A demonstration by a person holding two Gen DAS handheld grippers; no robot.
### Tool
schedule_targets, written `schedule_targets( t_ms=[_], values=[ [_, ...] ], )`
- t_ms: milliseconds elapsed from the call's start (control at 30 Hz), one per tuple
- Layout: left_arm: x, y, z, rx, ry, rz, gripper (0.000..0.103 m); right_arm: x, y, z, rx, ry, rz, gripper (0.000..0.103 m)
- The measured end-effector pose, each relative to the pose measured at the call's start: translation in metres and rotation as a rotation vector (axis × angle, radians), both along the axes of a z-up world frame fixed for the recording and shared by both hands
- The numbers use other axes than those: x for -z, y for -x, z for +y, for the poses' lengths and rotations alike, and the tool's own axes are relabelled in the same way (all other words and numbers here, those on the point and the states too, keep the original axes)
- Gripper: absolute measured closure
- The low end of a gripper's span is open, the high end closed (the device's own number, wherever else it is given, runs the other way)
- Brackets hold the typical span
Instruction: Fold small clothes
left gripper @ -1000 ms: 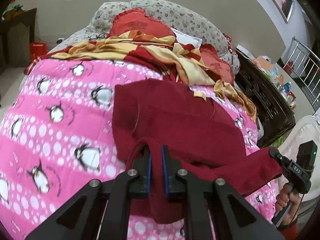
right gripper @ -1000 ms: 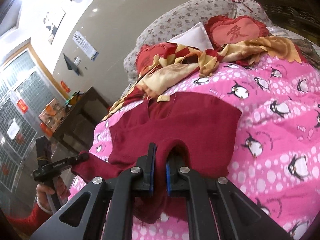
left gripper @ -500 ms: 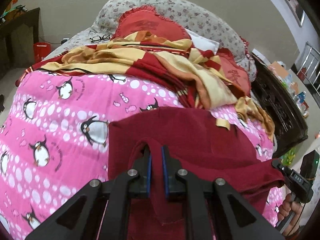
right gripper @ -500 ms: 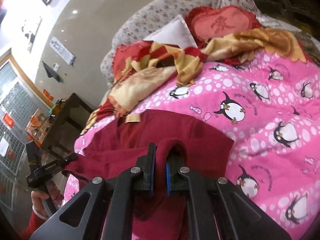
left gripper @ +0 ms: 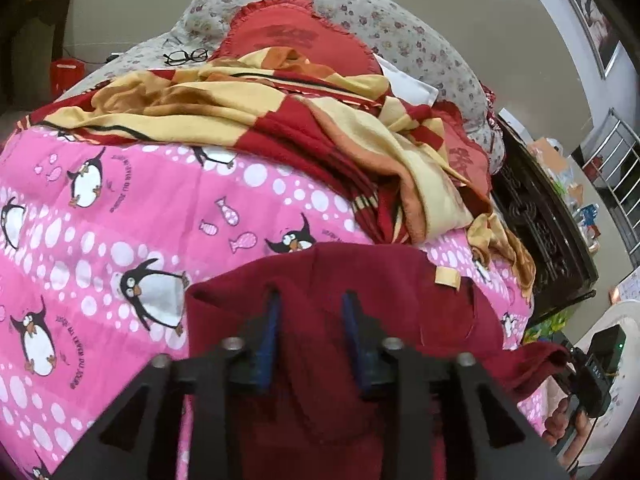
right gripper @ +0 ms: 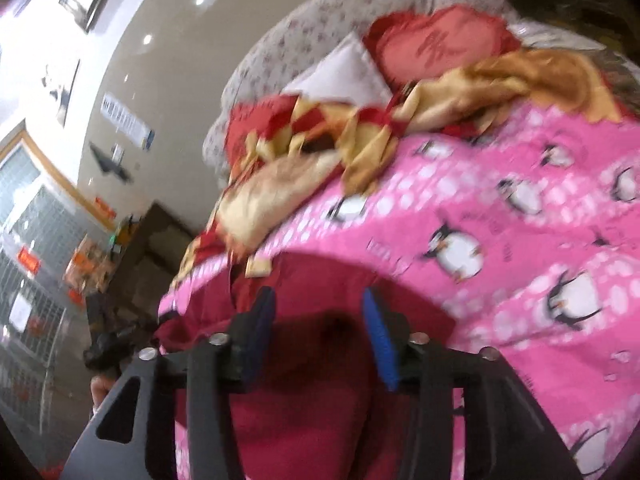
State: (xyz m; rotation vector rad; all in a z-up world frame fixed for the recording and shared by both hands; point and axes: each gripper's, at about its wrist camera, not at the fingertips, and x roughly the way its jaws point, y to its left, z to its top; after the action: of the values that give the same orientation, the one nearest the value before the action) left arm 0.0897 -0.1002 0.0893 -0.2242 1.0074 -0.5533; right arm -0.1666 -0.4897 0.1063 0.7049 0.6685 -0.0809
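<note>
A dark red knitted garment point(left gripper: 384, 292) lies folded on the pink penguin quilt point(left gripper: 132, 220), its tan label point(left gripper: 447, 278) showing near the far edge. My left gripper point(left gripper: 310, 304) is open just above the garment, fingers apart with the red cloth between and below them. My right gripper point(right gripper: 318, 300) is open too, low over the same garment point(right gripper: 320, 280), which is blurred in the right wrist view. The right gripper also shows at the far right of the left wrist view point(left gripper: 588, 372), next to a red sleeve end.
A red and yellow blanket point(left gripper: 304, 120) is heaped beyond the garment, with a red heart cushion point(left gripper: 296, 38) and floral pillow point(left gripper: 400, 28) behind. Glasses point(left gripper: 185, 56) lie on the pillow. A dark carved wooden table point(left gripper: 536, 224) stands right of the bed.
Both grippers carried the garment's near edge forward over itself toward the blanket, then opened and let go of the cloth. The cameras now sit lower and closer to the garment.
</note>
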Motion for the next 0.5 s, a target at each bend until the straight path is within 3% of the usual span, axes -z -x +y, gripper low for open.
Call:
schedule_targets(
  t_ms=[67,167,267,500],
  values=[
    [-0.009,0.001,0.007,-0.053,0.026,-0.038,0.030,-0.007,0.006,-0.004,0.020,-0.010,-0.017,0.045],
    [-0.023,0.000,0.024,-0.103,0.113,-0.078,0.016,-0.018,0.018,0.013,-0.036,0.044,-0.063,0.045],
    [-0.032,0.001,0.034,-0.105,0.084,-0.089,0.016,-0.019,0.022,0.042,-0.137,0.154,-0.052,0.046],
    [-0.026,0.026,0.043,-0.064,0.033,-0.093,0.016,0.013,-0.023,0.096,-0.331,0.370,0.108,0.046]
  ],
)
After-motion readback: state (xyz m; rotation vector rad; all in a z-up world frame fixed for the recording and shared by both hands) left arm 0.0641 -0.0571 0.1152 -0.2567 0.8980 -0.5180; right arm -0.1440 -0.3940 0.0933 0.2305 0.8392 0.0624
